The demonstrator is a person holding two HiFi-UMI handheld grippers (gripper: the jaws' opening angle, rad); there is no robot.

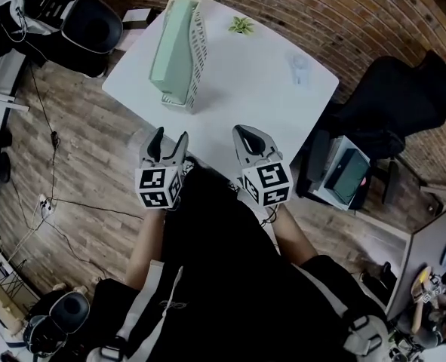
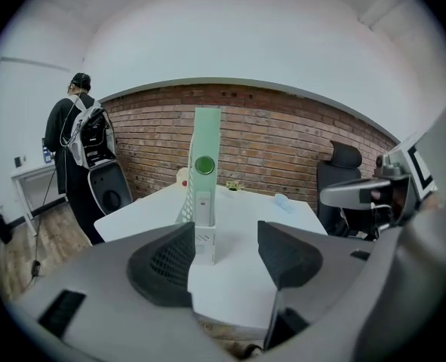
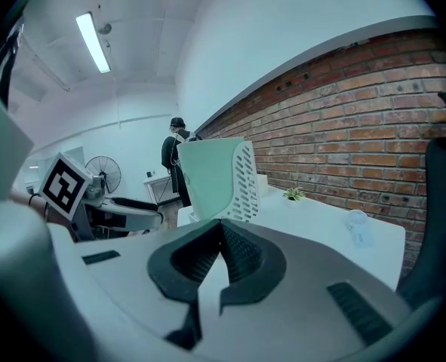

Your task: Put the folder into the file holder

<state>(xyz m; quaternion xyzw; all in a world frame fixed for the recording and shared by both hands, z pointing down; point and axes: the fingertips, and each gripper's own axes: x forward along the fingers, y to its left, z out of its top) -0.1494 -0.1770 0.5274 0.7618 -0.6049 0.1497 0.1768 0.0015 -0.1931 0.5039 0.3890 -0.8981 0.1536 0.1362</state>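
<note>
We judge the job as good as done. The green folder (image 1: 171, 47) already stands inside the white file holder (image 1: 196, 59) at about 11 o'clock on the white table (image 1: 268, 96), and neither tool touches it. Nothing seems left except perhaps checking that it sits fully down, which we cannot confirm from here.

Our left gripper (image 1: 170, 136) hovers at the near edge of the table, at about 7 o'clock, with its jaws wide apart and nothing between them. Its own view looks through the gap at the holder's narrow end. Our right gripper (image 1: 243, 132), at about 5 o'clock, has its jaws pressed together on nothing.

The folder looks like a stiff, smooth, pale green slab with a darker green round spot on its spine. The holder is hard white plastic, its side pierced with rows of slots and curving down towards the front. The jaw pads are dark, ribbed and wedge-shaped, like rubber. At 12 o'clock sits a small leafy plant (image 1: 241, 26), and at 2 o'clock a small clear thing (image 1: 298, 66) that we cannot identify.
</note>
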